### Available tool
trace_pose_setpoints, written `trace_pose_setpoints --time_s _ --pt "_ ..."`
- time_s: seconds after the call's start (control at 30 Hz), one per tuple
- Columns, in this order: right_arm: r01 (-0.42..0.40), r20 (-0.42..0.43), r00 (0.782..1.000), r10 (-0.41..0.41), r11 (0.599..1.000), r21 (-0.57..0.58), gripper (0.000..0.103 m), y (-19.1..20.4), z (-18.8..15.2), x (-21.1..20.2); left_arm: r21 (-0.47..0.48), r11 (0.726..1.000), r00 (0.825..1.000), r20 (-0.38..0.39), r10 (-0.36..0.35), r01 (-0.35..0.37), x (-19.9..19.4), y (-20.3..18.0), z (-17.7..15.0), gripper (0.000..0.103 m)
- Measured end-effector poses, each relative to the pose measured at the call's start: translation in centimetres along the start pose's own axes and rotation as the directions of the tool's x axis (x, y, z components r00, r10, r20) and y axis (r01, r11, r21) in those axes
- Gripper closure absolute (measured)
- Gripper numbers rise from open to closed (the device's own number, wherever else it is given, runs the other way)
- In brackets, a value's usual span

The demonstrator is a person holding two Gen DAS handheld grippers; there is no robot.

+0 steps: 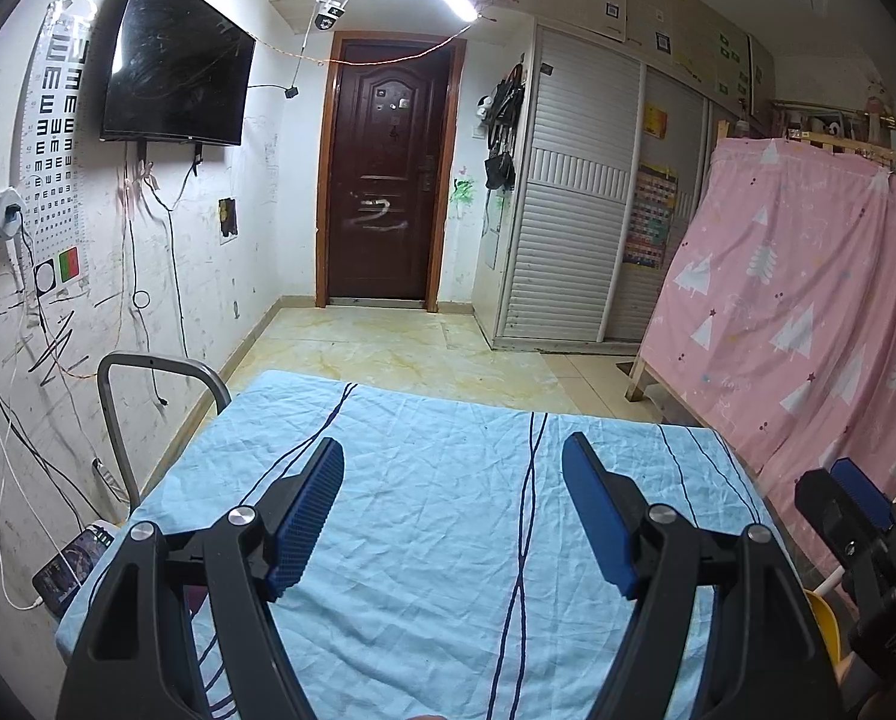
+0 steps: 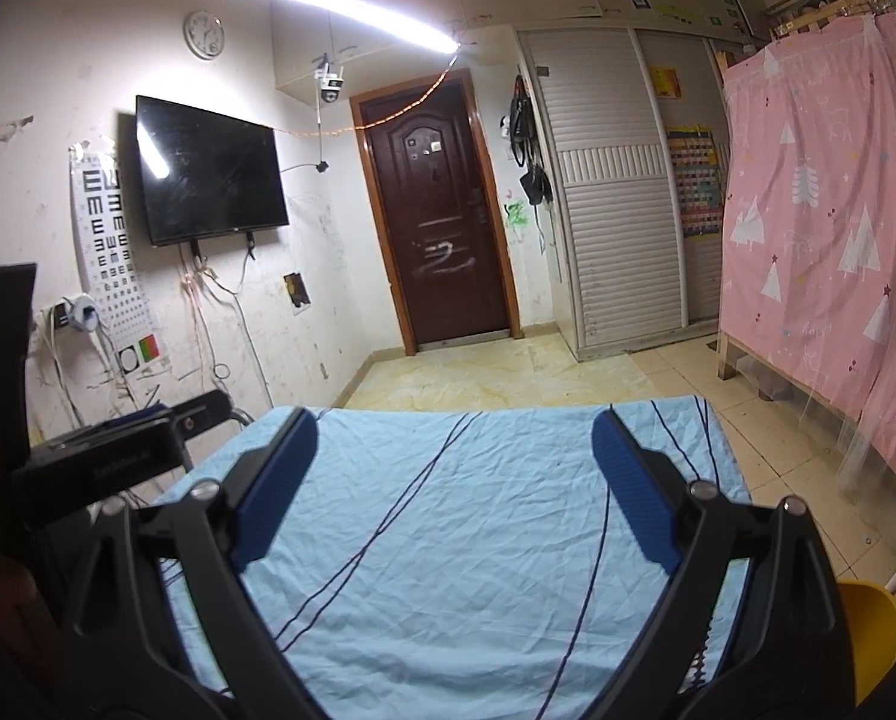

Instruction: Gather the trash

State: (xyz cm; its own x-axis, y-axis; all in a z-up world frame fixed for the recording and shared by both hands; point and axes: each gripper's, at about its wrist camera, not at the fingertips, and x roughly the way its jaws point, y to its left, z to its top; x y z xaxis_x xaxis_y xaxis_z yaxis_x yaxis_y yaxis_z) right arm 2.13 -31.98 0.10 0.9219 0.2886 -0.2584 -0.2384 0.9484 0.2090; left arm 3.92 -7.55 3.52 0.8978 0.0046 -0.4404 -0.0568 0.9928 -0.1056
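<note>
My left gripper [image 1: 454,450] is open and empty, held above a table covered with a light blue cloth [image 1: 435,480] with dark thin stripes. My right gripper [image 2: 454,426] is open and empty above the same cloth [image 2: 448,528]. The right gripper also shows at the right edge of the left wrist view [image 1: 856,498]; the left gripper's body shows at the left of the right wrist view [image 2: 117,450]. No trash shows on the cloth in either view. A yellow bin-like object [image 2: 871,630] sits at the table's right side, also in the left wrist view [image 1: 826,624].
A grey metal chair frame [image 1: 147,372] stands at the table's left. A phone on a cable [image 1: 69,570] lies near the left wall. A pink curtain [image 1: 808,312] hangs on the right. A brown door [image 1: 387,174] and slatted wardrobe [image 1: 580,192] stand beyond tiled floor [image 1: 399,348].
</note>
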Motion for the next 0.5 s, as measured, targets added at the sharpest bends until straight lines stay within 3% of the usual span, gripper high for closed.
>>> trace_pose_setpoints --time_s 0.5 --pt "-0.007 -0.009 1.0 0.006 1.0 -0.013 0.014 0.74 -0.3 0.57 -0.013 1.0 1.0 -0.002 0.006 -0.007 0.22 0.62 -0.19 0.036"
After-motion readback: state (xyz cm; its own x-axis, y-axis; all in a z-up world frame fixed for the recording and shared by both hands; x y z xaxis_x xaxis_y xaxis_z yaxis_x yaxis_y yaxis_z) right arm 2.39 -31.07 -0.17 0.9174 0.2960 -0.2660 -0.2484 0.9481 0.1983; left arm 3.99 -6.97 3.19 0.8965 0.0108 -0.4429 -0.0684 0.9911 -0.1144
